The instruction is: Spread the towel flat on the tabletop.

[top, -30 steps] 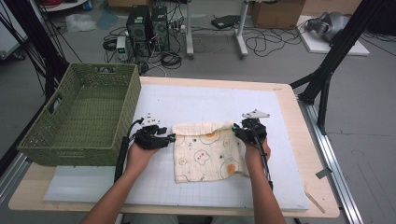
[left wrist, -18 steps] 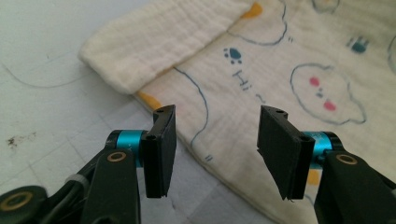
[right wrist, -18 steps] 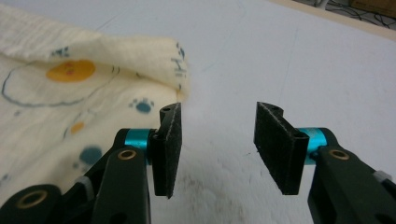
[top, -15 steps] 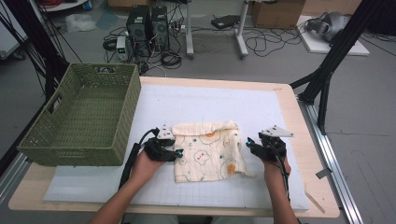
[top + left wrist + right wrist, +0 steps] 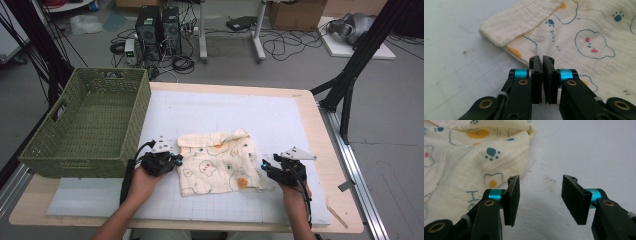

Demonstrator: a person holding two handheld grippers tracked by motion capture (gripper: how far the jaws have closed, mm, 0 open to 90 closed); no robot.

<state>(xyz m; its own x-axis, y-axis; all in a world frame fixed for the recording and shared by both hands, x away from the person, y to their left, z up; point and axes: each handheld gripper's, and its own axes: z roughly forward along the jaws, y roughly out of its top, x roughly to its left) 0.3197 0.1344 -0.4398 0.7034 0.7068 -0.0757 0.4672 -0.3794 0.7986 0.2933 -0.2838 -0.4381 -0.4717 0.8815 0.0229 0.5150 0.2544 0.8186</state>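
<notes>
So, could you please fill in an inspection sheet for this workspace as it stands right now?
Surface: wooden table under a white gridded mat, faint scuffs.
Job's things: cream printed cloth, folded and rumpled, flat on the mat.
Clutter: green woven basket at the mat's left, nothing seen inside.
Grippers: left gripper shut at the cloth's left edge; whether it pinches fabric is unclear. Right gripper open beside the cloth's right edge, nothing between its jaws.
Cables: black cable trails from the left gripper.
Surroundings: computer towers and loose wires on the floor.

Cable-strewn grey floor (image 5: 300, 55), wooden table (image 5: 320, 125)
</notes>
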